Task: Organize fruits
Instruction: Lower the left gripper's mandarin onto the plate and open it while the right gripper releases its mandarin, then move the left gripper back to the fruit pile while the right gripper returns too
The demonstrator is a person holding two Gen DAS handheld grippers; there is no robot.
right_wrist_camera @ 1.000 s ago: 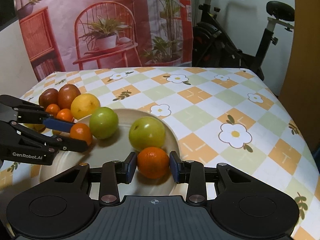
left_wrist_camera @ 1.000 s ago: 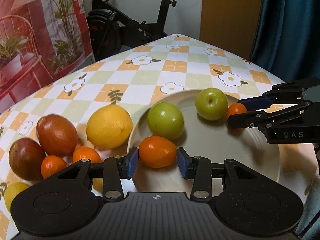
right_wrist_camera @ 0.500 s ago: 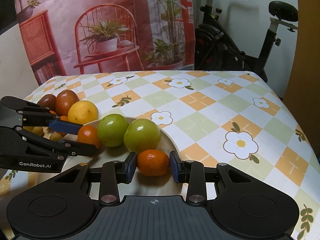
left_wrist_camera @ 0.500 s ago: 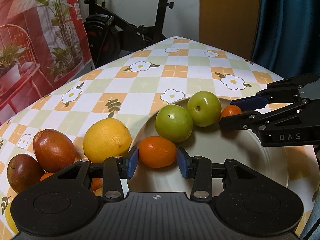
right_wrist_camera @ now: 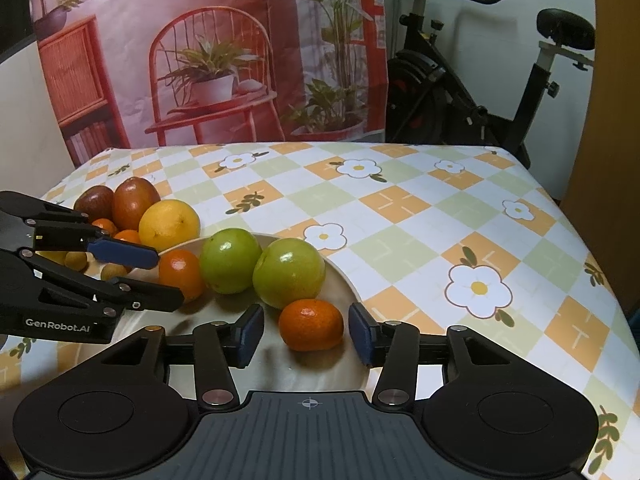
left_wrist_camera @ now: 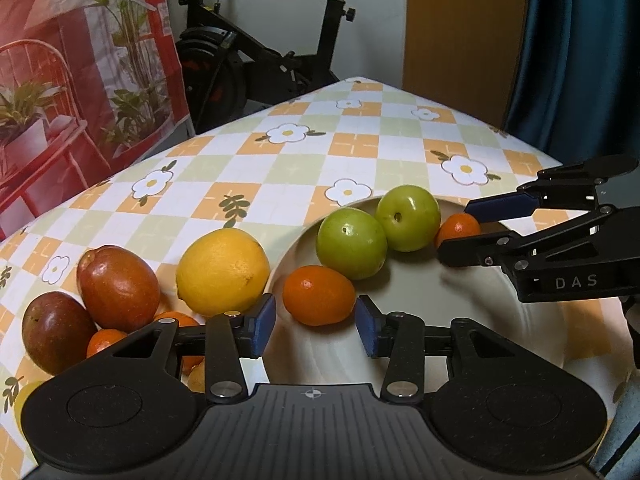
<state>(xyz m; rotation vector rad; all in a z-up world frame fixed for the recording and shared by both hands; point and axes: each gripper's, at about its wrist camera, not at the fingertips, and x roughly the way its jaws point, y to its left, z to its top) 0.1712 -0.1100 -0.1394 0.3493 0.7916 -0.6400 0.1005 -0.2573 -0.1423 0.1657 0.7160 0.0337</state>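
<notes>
so the right gripper [right_wrist_camera: 306,334] is opening up right now; its pads sit a little off either side of a mandarin [right_wrist_camera: 311,325] that rests on the plate [right_wrist_camera: 344,280], not pinched; that one is at the plate's near-right rim, just in front of two green plums [right_wrist_camera: 289,273] sitting side by side, with another orange fruit [right_wrist_camera: 181,273] to their left. left gripper [left_wrist_camera: 315,322] is narrow-ish, with a kumquat [left_wrist_camera: 319,294] between its pads; there's a clear gap on the left pad, and on the right I can't tell if it touches; kumquat is on the plate's left edge. off the plate: a lemon [left_wrist_camera: 223,271], two reddish fruits [left_wrist_camera: 118,288] and some small orange ones, all bunched on the checkered cloth [left_wrist_camera: 256,168]
</notes>
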